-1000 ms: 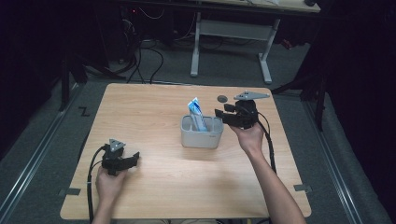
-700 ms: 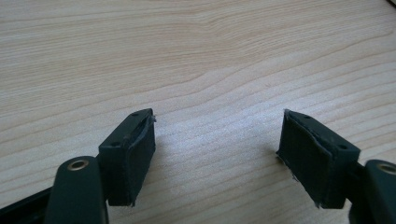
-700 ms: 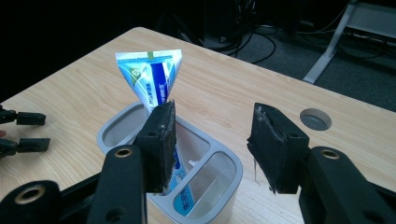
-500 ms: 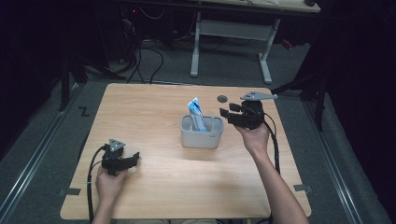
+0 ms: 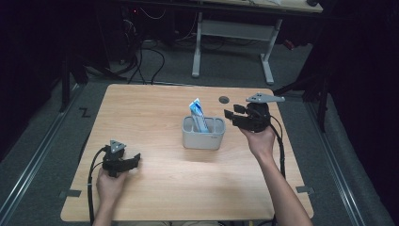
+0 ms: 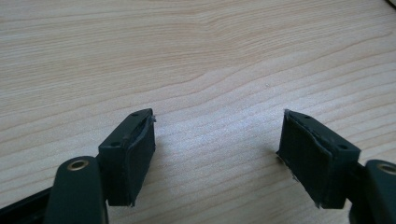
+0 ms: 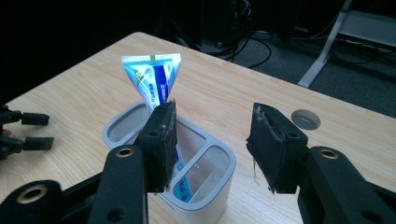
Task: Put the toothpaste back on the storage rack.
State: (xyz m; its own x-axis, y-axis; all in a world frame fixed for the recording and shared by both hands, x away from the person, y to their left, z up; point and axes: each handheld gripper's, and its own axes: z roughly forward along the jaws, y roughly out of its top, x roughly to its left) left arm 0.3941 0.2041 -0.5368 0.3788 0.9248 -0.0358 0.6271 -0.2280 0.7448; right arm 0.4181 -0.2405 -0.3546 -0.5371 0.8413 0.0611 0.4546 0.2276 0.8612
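Note:
A grey holder (image 5: 203, 134) with compartments stands in the middle of the wooden table (image 5: 155, 103), and a blue-and-white toothpaste tube (image 5: 198, 114) stands upright in it, crimped end up. My right gripper (image 5: 230, 117) hovers just right of the holder, above the table, open with nothing between its pads. In the right gripper view the tube (image 7: 155, 81) rises from the holder (image 7: 212, 186) beyond the right gripper (image 7: 212, 142), whose jaws stand apart. My left gripper (image 5: 135, 160) rests low over the table's front left, open and empty. In its own view the left gripper (image 6: 217, 156) has bare wood between its pads.
A round cable hole (image 5: 224, 100) sits in the table behind the holder. Beyond the table's far edge stand a desk frame (image 5: 235, 33) and loose cables (image 5: 150, 56) on the floor. Cables trail from both grippers toward the front edge.
The right hand has drifted slightly right, away from the holder. The left hand has stayed put.

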